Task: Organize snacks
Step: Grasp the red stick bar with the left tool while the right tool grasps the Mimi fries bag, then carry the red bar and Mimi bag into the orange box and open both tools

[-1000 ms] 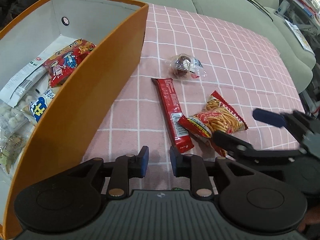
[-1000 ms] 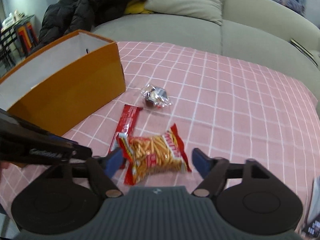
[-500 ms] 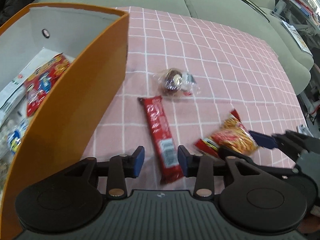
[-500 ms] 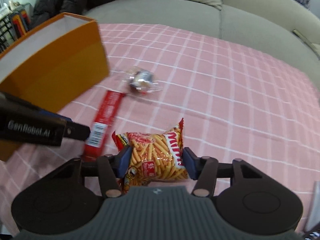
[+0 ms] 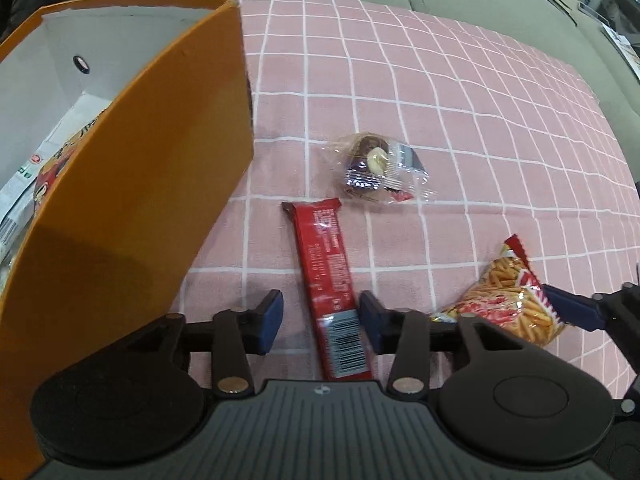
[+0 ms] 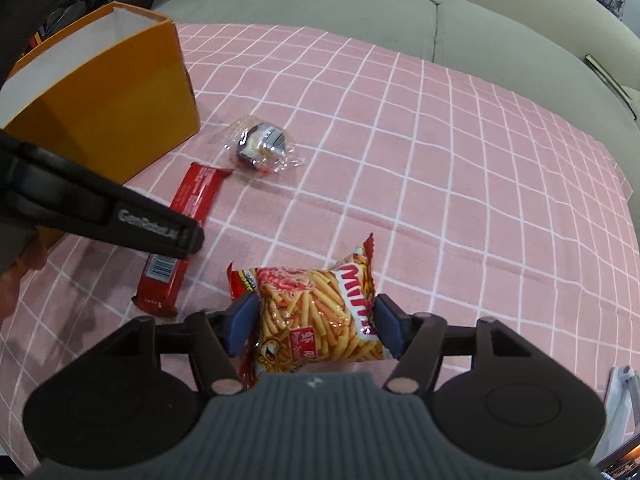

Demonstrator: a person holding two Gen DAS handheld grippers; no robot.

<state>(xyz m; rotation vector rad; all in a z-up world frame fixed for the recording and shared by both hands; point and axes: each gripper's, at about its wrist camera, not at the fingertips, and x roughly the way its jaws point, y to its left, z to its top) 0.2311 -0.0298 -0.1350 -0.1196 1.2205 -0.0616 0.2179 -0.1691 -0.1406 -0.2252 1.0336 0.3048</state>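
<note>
**Two grippers, two snacks lined up on the pink cloth**

Here's the right gripper (image 6: 314, 326), blue pads pressed against both sides of the puffy, crinkled fries bag (image 6: 316, 316) — it's pinching that glossy red-and-orange packet, which bulges between the fingers. Over on the left gripper (image 5: 320, 316), the jaws are spread, and the long flat red bar (image 5: 332, 292) lies lengthwise in the gap, barcode end toward the camera, just beside the right pad and apart from the left one.

Count them: three loose snacks on the cloth. One bar, one fries bag, and one clear crackly wrapper with a dark round cake (image 5: 376, 164) inside, lying just beyond the bar's far end. The soft pink checked cloth (image 5: 460, 92), white grid lines, covers a grey-green sofa (image 6: 320, 0). At the left stands one orange cardboard box (image 5: 132, 208), white inside, smooth-walled, with several printed packets (image 5: 44, 168) at the bottom. The bar lies near the box's wall, not touching.
</note>
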